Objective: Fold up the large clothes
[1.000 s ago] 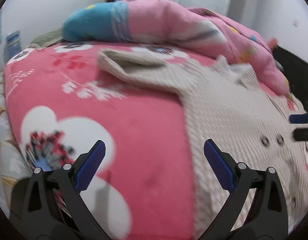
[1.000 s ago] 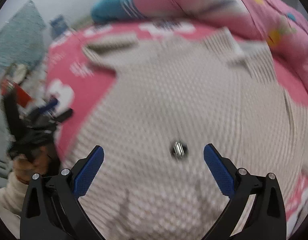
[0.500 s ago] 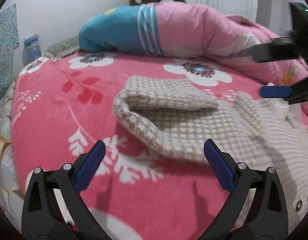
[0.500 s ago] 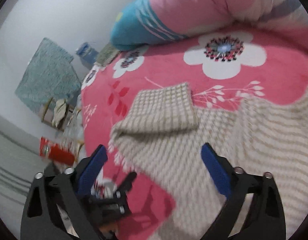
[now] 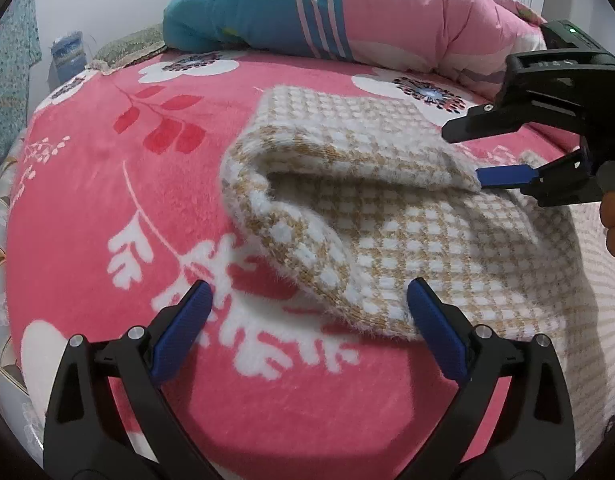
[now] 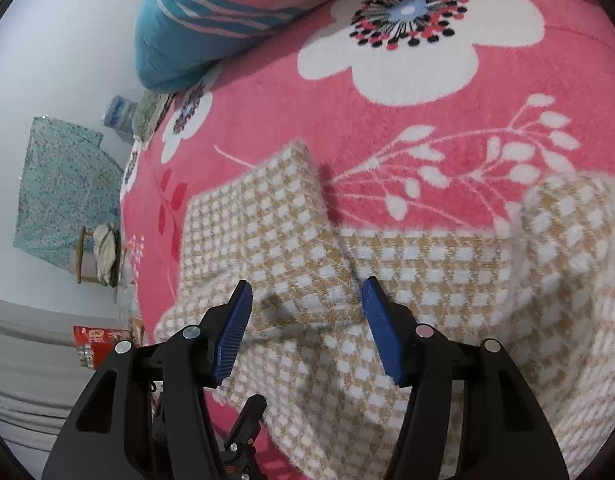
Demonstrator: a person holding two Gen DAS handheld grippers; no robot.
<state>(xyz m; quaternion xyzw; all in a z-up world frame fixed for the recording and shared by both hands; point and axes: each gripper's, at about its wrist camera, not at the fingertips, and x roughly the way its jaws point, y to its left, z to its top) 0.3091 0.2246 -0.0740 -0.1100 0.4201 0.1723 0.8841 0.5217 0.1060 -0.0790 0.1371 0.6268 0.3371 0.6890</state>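
The left wrist camera sits low over the bed [image 5: 87,200], close in, looking forward between its own jaws toward the rolled quilt [image 5: 347,8] at 12 o'clock. The other tool enters its frame at 3 o'clock. The right wrist camera hangs higher and tilts down, nearer the fabric, with the wall at 9 o'clock. Both views share the checked sweater sleeve [image 5: 347,184] [image 6: 267,220] and the pink flowered blanket [image 6: 387,120].
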